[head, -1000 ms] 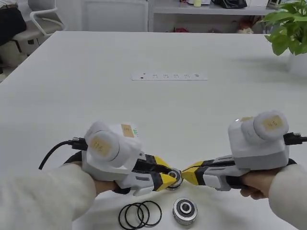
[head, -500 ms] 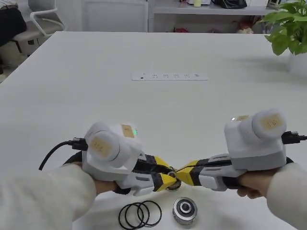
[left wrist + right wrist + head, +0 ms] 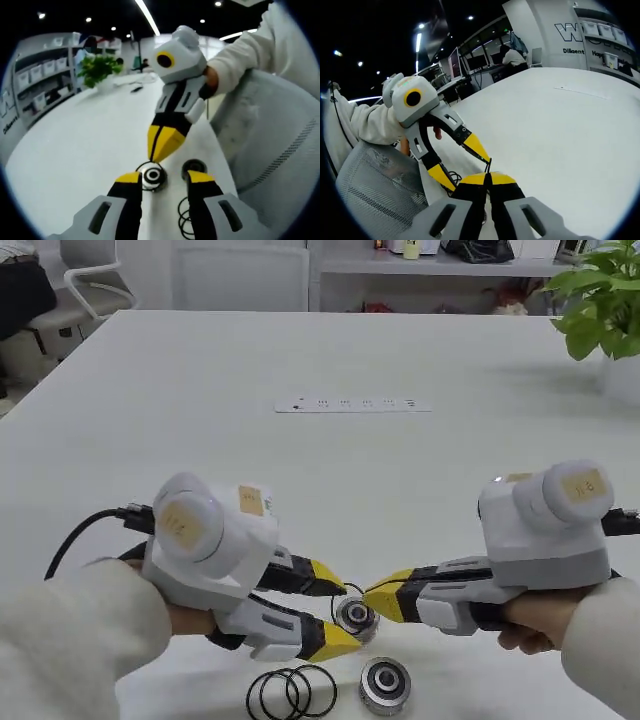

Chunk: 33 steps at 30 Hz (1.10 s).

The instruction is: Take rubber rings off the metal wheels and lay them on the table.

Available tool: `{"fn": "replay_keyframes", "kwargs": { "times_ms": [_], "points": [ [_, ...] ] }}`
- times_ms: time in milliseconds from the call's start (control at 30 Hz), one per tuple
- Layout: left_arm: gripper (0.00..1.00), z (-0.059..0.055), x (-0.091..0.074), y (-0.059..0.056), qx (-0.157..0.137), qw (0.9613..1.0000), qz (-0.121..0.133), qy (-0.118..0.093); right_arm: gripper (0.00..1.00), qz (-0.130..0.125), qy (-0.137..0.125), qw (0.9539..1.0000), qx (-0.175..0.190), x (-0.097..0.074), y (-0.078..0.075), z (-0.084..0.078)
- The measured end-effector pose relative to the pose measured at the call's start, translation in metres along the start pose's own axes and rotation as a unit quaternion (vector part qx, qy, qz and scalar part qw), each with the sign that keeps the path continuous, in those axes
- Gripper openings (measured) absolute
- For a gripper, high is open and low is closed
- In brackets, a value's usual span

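Wheel (image 3: 356,616): small round metal disc with a bright rim and dark centre, lying flat on the surface (image 3: 300,470).
Ring (image 3: 336,600): thin black rubber loop, smooth and slack, raised partly off the wheel and arching over its upper left edge.
Left gripper (image 3: 333,609): white and grey body, black jaws with yellow wedge tips, spread wide.
Wheel relative to left gripper: between the two spread tips and closer to one of them in the left gripper view; contact cannot be told.
Right gripper (image 3: 378,598): same build, yellow tips pressed together on a strand of the ring just above the wheel.
Grippers relative to each other: pointed tip to tip, close together over the wheel.
Second wheel (image 3: 385,683): same metal disc shape, flat on the surface, nearer the person and apart from both grippers.
Loose rings (image 3: 292,690): several overlapping black loops, flat on the surface just left of the second wheel.
In the way: lower jaw of the left gripper lies between the wheel and the loose rings.
Surface: smooth, matte, white.
Power strip (image 3: 353,404): flat white bar, well beyond the grippers.
Plant (image 3: 600,295): green, leafy, at the far right corner.
Cable (image 3: 80,532): black, curving away from the left gripper's rear.
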<state>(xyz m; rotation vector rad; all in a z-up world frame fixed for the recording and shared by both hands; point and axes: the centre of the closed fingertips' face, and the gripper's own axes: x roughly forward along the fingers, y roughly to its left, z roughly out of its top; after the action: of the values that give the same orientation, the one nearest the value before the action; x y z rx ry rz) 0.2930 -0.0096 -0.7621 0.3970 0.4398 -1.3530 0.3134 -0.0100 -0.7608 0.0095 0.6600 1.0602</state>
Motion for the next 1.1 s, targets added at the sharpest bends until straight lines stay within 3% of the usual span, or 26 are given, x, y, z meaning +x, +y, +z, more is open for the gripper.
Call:
{"fn": "replay_keyframes", "kwargs": {
  "times_ms": [267,400,533,633,733,933,1100],
  "points": [
    [0.53,0.016,-0.038,-0.003,0.008,0.9997,0.022,-0.005,0.00,0.027,-0.014,0.9989,0.035,-0.006,0.014,0.007],
    [0.55,0.016,-0.060,-0.010,0.009,0.9994,0.033,-0.004,0.00,0.044,-0.008,0.9978,0.048,-0.005,0.022,0.005],
    [0.59,0.010,-0.085,-0.015,0.003,0.9987,0.051,-0.002,0.00,0.066,0.007,0.9963,0.055,-0.001,0.035,-0.001],
    [0.61,0.007,-0.102,-0.017,-0.013,0.9973,0.072,-0.012,0.00,0.078,0.021,0.9953,0.054,0.001,0.042,-0.007],
    [0.60,-0.003,-0.118,-0.014,-0.028,0.9942,0.103,-0.008,0.00,0.087,0.043,0.9939,0.052,0.005,0.047,-0.017],
    [0.62,-0.015,-0.137,-0.017,-0.051,0.9900,0.131,-0.013,0.00,0.113,0.078,0.9892,0.051,0.007,0.059,-0.032],
    [0.62,-0.028,-0.148,-0.020,-0.074,0.9846,0.157,-0.023,0.00,0.109,0.100,0.9882,0.038,0.010,0.058,-0.044]
  ]
}}
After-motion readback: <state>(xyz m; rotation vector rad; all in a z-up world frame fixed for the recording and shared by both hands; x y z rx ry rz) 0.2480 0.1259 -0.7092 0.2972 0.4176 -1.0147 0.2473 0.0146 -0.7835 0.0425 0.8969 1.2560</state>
